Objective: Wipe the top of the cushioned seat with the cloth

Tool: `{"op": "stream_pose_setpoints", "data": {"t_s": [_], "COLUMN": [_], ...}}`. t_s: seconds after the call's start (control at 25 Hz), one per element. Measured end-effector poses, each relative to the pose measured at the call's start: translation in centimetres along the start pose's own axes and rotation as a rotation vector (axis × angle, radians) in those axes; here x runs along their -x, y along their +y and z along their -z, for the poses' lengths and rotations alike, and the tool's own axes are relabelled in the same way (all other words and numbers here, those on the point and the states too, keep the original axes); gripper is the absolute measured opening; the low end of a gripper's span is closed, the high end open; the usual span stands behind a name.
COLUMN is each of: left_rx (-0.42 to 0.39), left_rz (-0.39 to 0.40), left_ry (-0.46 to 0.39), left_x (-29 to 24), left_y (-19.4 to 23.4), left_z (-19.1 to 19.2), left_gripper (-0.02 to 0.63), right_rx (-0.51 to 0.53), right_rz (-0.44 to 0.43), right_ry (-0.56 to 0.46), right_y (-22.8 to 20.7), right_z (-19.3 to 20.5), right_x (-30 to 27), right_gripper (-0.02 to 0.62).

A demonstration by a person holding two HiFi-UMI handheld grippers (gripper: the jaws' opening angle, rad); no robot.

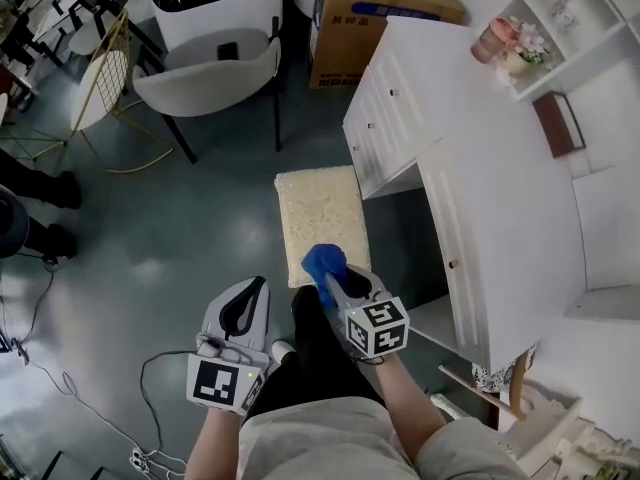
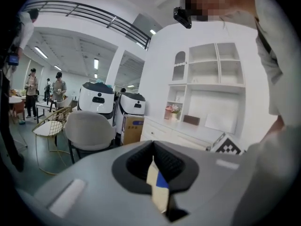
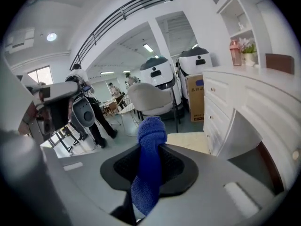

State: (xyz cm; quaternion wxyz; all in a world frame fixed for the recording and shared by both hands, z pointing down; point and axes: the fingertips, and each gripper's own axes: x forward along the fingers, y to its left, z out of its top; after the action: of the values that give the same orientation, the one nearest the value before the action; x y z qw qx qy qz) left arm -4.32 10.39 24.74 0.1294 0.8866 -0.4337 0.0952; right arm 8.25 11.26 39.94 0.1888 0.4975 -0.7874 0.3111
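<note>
The cushioned seat [image 1: 318,210] is a cream square stool on the grey floor, beside the white dresser. My right gripper [image 1: 332,280] hangs above the seat's near edge, shut on a blue cloth [image 1: 323,262] that bunches out past its tips. In the right gripper view the cloth [image 3: 149,173] runs between the jaws of the right gripper [image 3: 151,150], and the seat [image 3: 188,140] lies below, ahead. My left gripper [image 1: 252,290] is held to the left of the seat, shut and holding nothing. In its own view the left gripper [image 2: 155,166] shows only a thin slit between the jaws.
The white dresser [image 1: 500,198] stands to the seat's right, with a shelf unit [image 1: 570,28] behind it. A grey chair [image 1: 210,78], a cardboard box [image 1: 370,28] and a gold wire chair [image 1: 105,78] are beyond. Cables [image 1: 60,378] trail at lower left. A person's shoes [image 1: 55,190] show at left.
</note>
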Motion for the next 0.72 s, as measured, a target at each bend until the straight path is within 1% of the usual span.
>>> {"op": "stream_pose_setpoints", "data": {"t_s": [0.2,0.44,0.6,0.72], "left_rx": [-0.021,-0.051,-0.073,-0.090], "left_rz": [0.032,0.068,0.100,0.109], "left_ry": [-0.041,-0.086,-0.108,-0.132], "left_x": [0.6,1.1,1.3,2.1], "left_y": [-1.4,-3.2,-4.1,-4.5], "left_z": [-3.5,-7.0,-9.1,-10.9], "left_gripper": [-0.012,-0.012,-0.012,-0.012], "right_rx": [0.035,0.091,0.126,0.140], "right_rz": [-0.033,-0.076,-0.104,-0.124], "right_ry": [-0.104,-0.198,-0.279,-0.337], "right_y": [2.4,4.8,6.3,7.8], "right_z": [-5.7,-10.8,-14.3,-16.4], "right_x": [4.3,9.3,12.4,14.6], "right_gripper": [0.089,0.089,0.089,0.089]}}
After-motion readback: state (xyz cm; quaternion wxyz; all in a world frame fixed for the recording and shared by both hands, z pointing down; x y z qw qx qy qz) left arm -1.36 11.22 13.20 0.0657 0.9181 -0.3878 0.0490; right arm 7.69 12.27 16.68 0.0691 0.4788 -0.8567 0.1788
